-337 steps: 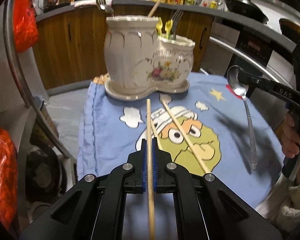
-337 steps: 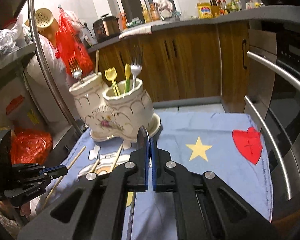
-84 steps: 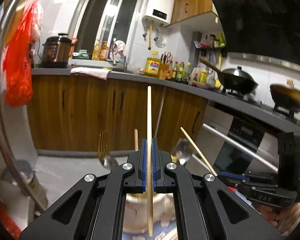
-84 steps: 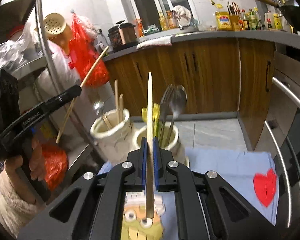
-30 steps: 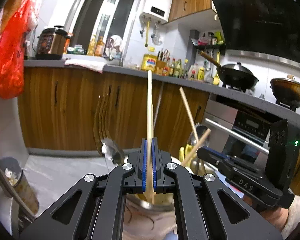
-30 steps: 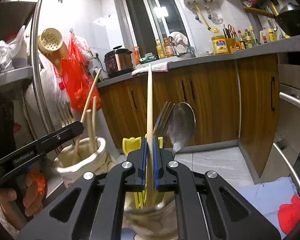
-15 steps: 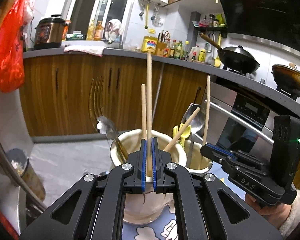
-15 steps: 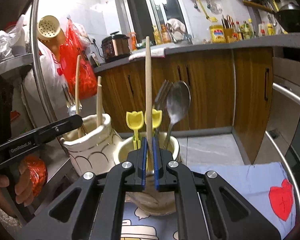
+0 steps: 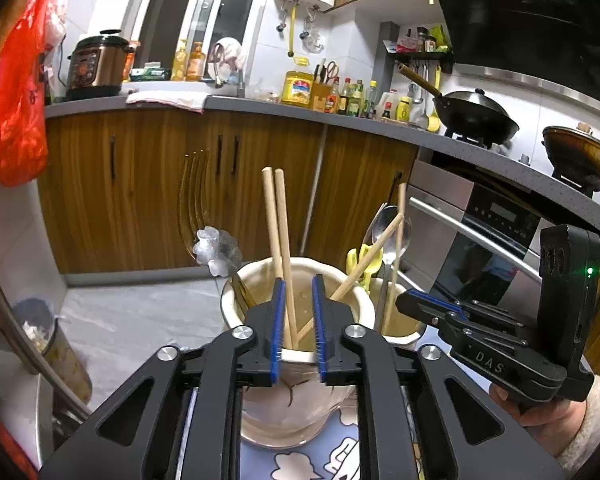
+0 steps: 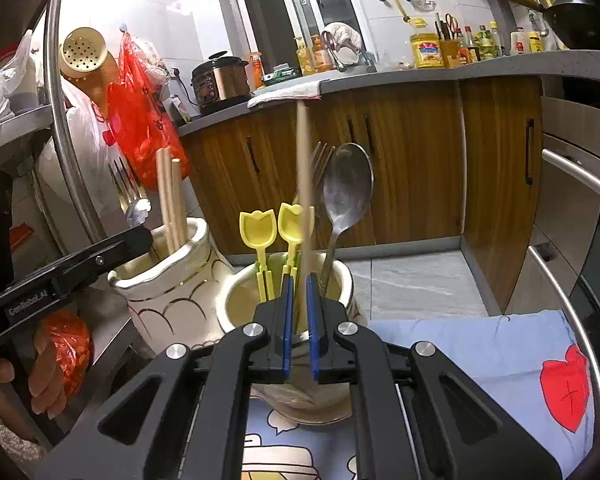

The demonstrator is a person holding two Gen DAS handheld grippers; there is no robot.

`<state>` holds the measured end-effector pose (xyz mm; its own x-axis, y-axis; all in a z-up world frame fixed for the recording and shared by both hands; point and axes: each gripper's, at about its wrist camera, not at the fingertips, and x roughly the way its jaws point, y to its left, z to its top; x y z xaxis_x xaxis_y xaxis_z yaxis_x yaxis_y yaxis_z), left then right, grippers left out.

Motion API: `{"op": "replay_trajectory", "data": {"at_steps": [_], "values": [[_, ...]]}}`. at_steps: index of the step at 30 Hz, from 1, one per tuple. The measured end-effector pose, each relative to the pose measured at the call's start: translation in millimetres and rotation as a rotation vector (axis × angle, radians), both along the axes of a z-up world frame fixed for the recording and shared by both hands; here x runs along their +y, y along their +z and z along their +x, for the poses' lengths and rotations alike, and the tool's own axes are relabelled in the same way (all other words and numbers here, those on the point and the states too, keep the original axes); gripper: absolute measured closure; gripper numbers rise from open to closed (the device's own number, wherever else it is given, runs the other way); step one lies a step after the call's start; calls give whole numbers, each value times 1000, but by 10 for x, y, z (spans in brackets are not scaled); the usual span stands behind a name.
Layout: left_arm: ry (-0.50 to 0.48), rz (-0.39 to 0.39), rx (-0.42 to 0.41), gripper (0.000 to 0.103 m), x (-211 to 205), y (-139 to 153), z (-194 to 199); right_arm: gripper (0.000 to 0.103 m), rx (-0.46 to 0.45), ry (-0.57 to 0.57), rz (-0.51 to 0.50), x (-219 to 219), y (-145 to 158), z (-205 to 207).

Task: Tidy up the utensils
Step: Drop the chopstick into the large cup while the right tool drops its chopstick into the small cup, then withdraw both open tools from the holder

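Hovering just behind the taller cup (image 9: 292,320), the left gripper (image 9: 298,320) stands parted around two chopsticks (image 9: 281,240) resting inside, while the right gripper (image 10: 298,320), jaws apart, frees a blurred chopstick (image 10: 303,184) over the shorter cup (image 10: 236,304); both should retreat straight back.

- Left wrist cam: sits just behind left gripper (image 9: 297,300), looks fwd along fingers, slightly down into taller holder cup (image 9: 296,276), very close. Kitchen counter (image 9: 260,106) & stove side behind.
- Right wrist cam: same setup behind right gripper (image 10: 298,300), close over shorter holder cup (image 10: 260,280), faces cabinets w/ window beyond.
- Shared: both cups, chopsticks, spoon (image 10: 346,192), counter, blue cloth (image 10: 460,344); each cam catches the other gripper at frame edge.
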<state>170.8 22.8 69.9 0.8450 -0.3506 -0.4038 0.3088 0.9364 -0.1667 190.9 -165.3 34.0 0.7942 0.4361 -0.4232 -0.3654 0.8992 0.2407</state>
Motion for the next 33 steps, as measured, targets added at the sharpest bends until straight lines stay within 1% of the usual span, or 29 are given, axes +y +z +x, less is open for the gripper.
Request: {"op": "replay_trajectory", "data": {"at_steps": [3,9,13,17,19,21,23,25,26,27,28,29,30,31,33], "values": [[1,-8,-4,82,11,12,-13,86,-2,3,7,-12,15,-10],[22,15,-9,80,8,117,-97,85,22,1,9,-85,70,-123],[35,23,-12,78,44,222,-291,85,48,-3,-3,-170,135,-282],[53,41,29,77,52,195,-517,85,77,-3,-45,-198,152,-460],[70,70,41,75,34,151,-620,82,83,-2,-71,-202,164,-552],[88,100,45,71,9,91,-729,73,81,0,-97,-209,177,-673],[97,122,53,65,-24,10,-839,71,66,-2,-122,-203,183,-785],[104,132,57,59,-38,-48,-910,64,59,-3,-145,-197,176,-890],[110,132,60,52,-39,-83,-950,59,61,0,-146,-196,171,-928],[114,130,60,49,-30,-103,-971,52,65,6,-144,-201,162,-962],[118,124,59,43,-22,-126,-1004,49,68,10,-142,-203,153,-1004],[124,119,56,38,-11,-151,-1041,43,66,11,-142,-205,148,-1023],[130,117,53,36,-2,-169,-1065,39,60,8,-146,-205,154,-1053],[137,117,48,32,7,-190,-1091,38,52,6,-150,-197,160,-1085],[147,120,40,28,22,-236,-1146,28,26,-8,-163,-184,169,-1167]]}}
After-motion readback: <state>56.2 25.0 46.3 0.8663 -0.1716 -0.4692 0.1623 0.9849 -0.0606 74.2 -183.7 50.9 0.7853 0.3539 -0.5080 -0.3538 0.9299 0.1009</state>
